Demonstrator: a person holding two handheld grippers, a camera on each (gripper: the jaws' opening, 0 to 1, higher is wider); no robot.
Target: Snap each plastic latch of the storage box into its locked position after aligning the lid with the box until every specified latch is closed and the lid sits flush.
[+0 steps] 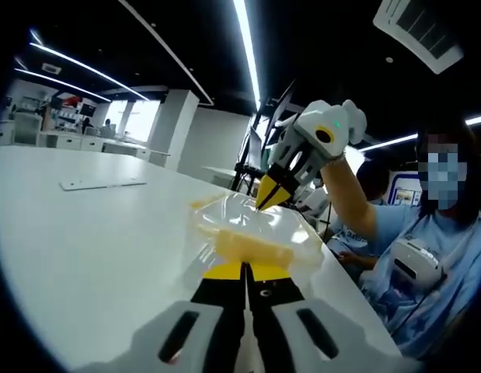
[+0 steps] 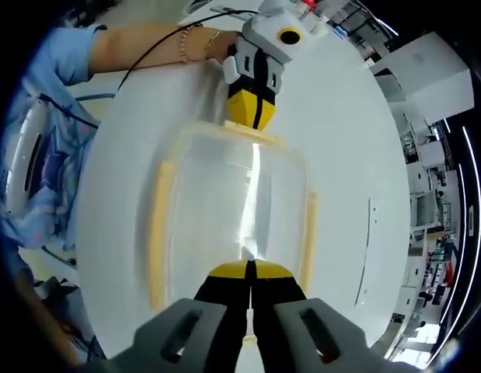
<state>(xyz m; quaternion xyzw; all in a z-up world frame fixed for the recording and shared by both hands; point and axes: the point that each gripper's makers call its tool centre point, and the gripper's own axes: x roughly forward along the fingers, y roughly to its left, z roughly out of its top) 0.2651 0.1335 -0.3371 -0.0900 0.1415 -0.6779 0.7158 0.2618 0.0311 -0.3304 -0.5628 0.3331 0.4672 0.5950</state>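
Observation:
A clear plastic storage box (image 2: 240,202) with its lid on rests on the white table (image 2: 116,194). Yellow latches run along its two long sides (image 2: 157,233) (image 2: 308,241), and another sits at each end. My left gripper (image 1: 244,272) is shut, its yellow tips against the end latch (image 1: 252,247). In the right gripper view, the left gripper (image 2: 252,124) comes in from the top at that same end. My right gripper (image 2: 249,270) is shut, tips down on the opposite end of the lid. From the left gripper view, the right gripper (image 1: 270,198) points down onto the far edge of the box (image 1: 248,221).
A thin flat strip (image 1: 100,184) lies on the table to the left of the box, also seen as a strip (image 2: 364,249) in the right gripper view. A person in a light blue shirt (image 1: 426,256) stands at the table edge. Desks and shelves stand far behind.

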